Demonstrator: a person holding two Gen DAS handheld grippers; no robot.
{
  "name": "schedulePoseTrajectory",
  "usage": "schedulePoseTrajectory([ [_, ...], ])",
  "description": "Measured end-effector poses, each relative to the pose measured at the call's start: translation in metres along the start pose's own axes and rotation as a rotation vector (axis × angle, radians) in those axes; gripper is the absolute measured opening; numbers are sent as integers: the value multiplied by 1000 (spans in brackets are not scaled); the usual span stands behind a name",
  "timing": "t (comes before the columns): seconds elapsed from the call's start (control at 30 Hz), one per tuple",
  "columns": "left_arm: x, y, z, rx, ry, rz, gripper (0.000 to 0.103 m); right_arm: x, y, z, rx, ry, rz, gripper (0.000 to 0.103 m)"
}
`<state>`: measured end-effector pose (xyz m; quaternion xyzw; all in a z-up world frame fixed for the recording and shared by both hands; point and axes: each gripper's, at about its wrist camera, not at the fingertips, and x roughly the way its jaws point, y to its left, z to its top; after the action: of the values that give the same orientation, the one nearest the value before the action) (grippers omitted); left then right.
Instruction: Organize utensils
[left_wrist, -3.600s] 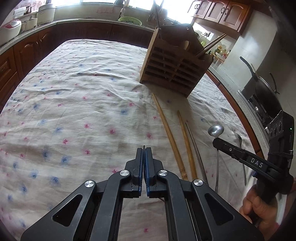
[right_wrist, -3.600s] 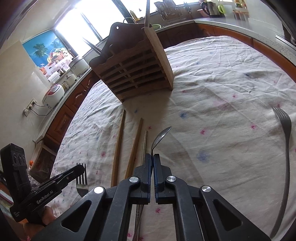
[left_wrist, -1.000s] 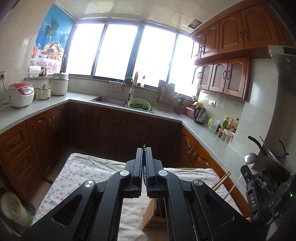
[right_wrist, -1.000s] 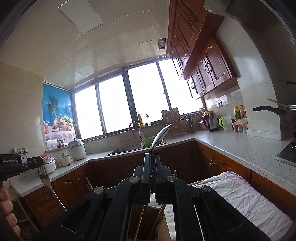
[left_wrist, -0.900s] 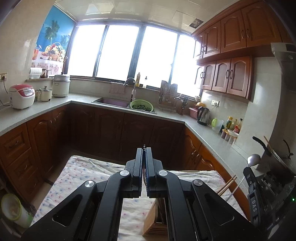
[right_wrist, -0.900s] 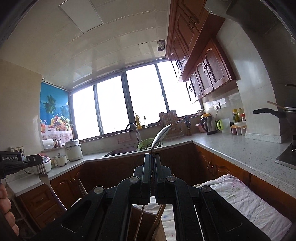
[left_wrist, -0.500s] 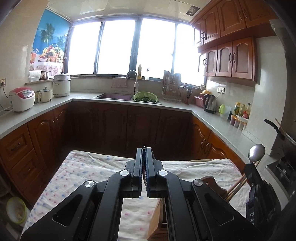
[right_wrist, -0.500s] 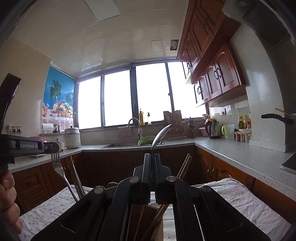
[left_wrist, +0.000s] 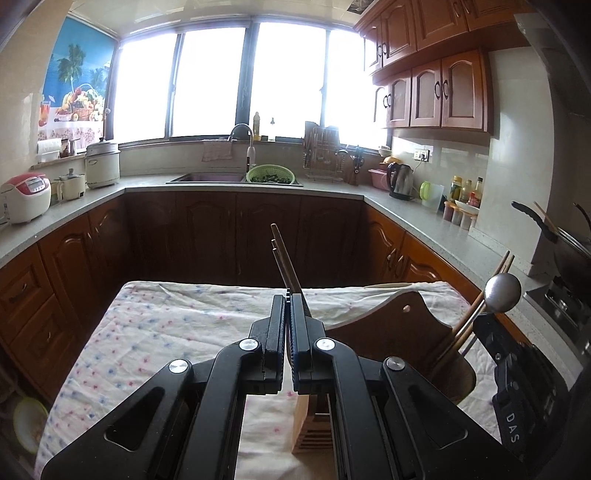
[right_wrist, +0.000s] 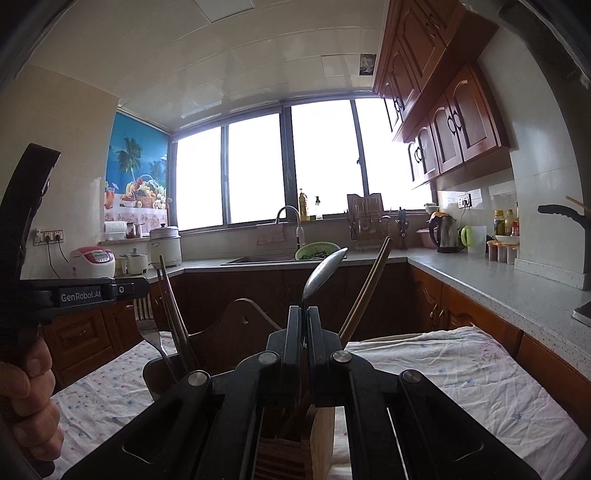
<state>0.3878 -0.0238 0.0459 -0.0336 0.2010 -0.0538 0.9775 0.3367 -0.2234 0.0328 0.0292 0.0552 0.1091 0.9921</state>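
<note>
The right gripper (right_wrist: 305, 314) is clamped on the handle of a metal spoon (right_wrist: 324, 271), whose bowl sticks up and tilts to the right above the fingertips. Directly below it stands the wooden utensil holder (right_wrist: 236, 332) on the cloth-covered worktop (right_wrist: 461, 369), with chopsticks (right_wrist: 364, 291) leaning out on the right and another pair (right_wrist: 173, 314) on the left. The left gripper (right_wrist: 129, 290) is closed on a fork (right_wrist: 147, 325); the tines sit just under its fingers and the handle reaches down into the left compartment of the holder. In the left wrist view the left gripper (left_wrist: 288, 295) shows its jaws together, the holder (left_wrist: 388, 332) lies below and right of it, and the spoon (left_wrist: 502, 293) appears at the right edge.
</note>
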Motion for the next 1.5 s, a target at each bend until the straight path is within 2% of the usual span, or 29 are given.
schedulePoseTrajectory([
  [0.3,-1,-11,-4,52,30,-57,3,11,-7,-14,34,133,22,2],
  [0.43,-1,-20,-9,89,49,-62,3,9,-11,-13,68,147,37,3],
  [0.8,-3,-18,-8,56,75,-69,6,9,-23,-10,144,195,51,8],
  [0.83,-4,-17,-8,50,79,-73,11,10,-24,-9,150,200,50,9],
  [0.87,-6,-17,-8,44,79,-75,22,9,-25,-8,157,202,47,9],
  [0.9,-8,-16,-8,37,74,-72,37,8,-25,-8,164,203,41,10],
  [0.97,-14,-14,-8,23,57,-68,48,5,-28,-6,183,204,35,17],
  [1.03,-19,-11,-8,11,57,-70,48,2,-31,-5,196,208,27,25],
  [1.1,-25,-7,-9,-3,61,-65,54,-1,-33,-3,205,213,20,27],
  [1.17,-34,0,-11,-28,59,-55,74,-7,-36,-2,224,220,17,37],
  [1.23,-44,8,-15,-59,52,-39,86,-14,-39,-2,249,225,14,55],
  [1.27,-49,13,-17,-73,54,-33,90,-19,-40,-2,260,225,13,57],
  [1.37,-61,23,-25,-98,67,-26,92,-32,-40,-1,271,231,18,62],
  [1.5,-79,32,-36,-117,76,-12,94,-51,-35,-1,275,238,47,74],
])
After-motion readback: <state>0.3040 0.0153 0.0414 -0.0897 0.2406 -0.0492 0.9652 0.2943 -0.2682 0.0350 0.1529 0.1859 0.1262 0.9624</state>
